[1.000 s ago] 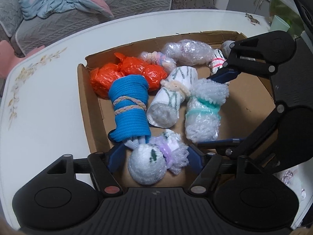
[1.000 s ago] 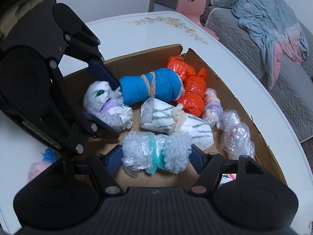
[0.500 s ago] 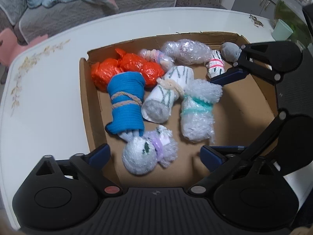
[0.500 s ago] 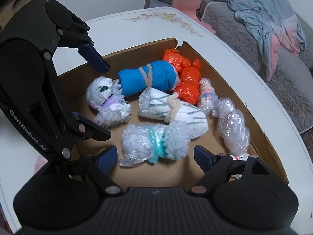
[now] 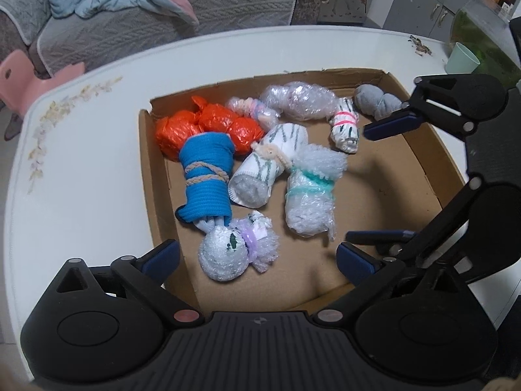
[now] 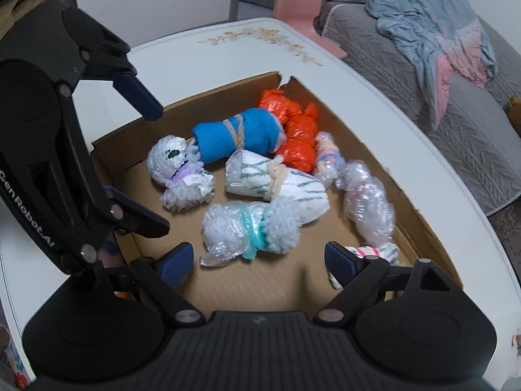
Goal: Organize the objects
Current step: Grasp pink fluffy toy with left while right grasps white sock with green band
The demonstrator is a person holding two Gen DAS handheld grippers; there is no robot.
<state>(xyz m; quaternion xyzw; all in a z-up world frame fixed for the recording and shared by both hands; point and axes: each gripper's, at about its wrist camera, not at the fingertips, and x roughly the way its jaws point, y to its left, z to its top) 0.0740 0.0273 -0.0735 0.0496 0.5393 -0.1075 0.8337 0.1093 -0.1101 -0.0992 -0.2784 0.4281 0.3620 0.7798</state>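
Cardboard tray [image 5: 153, 176] walls ring the bundles; both the left gripper [image 5: 257, 257] and the right gripper [image 6: 259, 257] gape, bare floor ahead.

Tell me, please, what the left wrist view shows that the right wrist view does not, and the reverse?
Only the left wrist view shows the grey sock bundle in the box's far corner and the green cup on the table.

Only the right wrist view shows the pink stool's upright back.

Both show the cardboard box, the blue bundle, the orange bundle, the teal-tied bubble-wrap bundle, and both open grippers, left gripper and right gripper.
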